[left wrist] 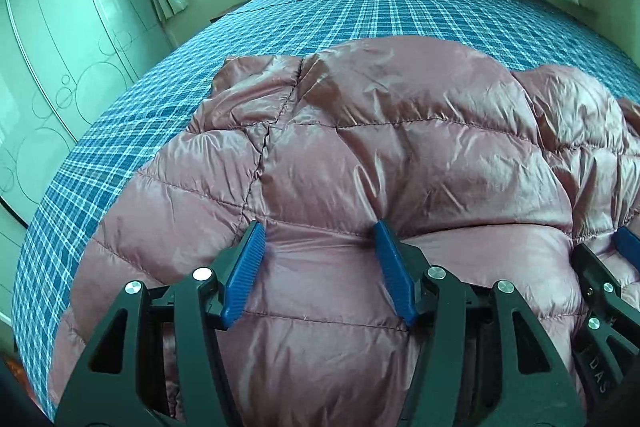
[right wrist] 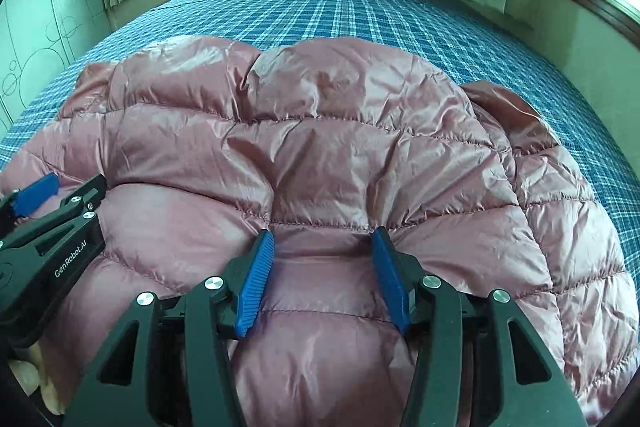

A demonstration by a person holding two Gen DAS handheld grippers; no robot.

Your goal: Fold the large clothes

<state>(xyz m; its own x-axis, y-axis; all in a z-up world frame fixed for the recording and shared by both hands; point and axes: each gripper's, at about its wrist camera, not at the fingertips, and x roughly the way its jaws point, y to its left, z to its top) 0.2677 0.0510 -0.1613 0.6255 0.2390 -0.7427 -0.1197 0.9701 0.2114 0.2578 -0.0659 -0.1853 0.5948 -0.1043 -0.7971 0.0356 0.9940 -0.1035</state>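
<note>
- Puffy pink down jacket (left wrist: 360, 155) is spread on the plaid-sheeted bed (left wrist: 168, 99), lying right under and ahead of both claws, quilted side up.
- My left claw (left wrist: 320, 239) sits about half open, blue pads (left wrist: 244, 275) pressing down into the near fold with a ridge of fabric bulging between them. It doesn't look pinched yet to me, more like straddling the puff.
- My right claw (right wrist: 324, 247) is much the same: half open, tips dug into a stitched seam, fabric humped up between but not clamped as far as I can see.
- The two claws sit side by side, close together, each showing at the edge of the other's view.
- How I'd play it: close both on the same quilted row so the edge lifts evenly, and grab at the seam, since slick nylon over down will probably squirt out of a shallow pinch.
- Go deep enough to catch every layer, otherwise only the top shell comes up.
- Then carry it forward, away from me, toward the far edge beyond the claws, keeping both level so the fold line stays straight.
</note>
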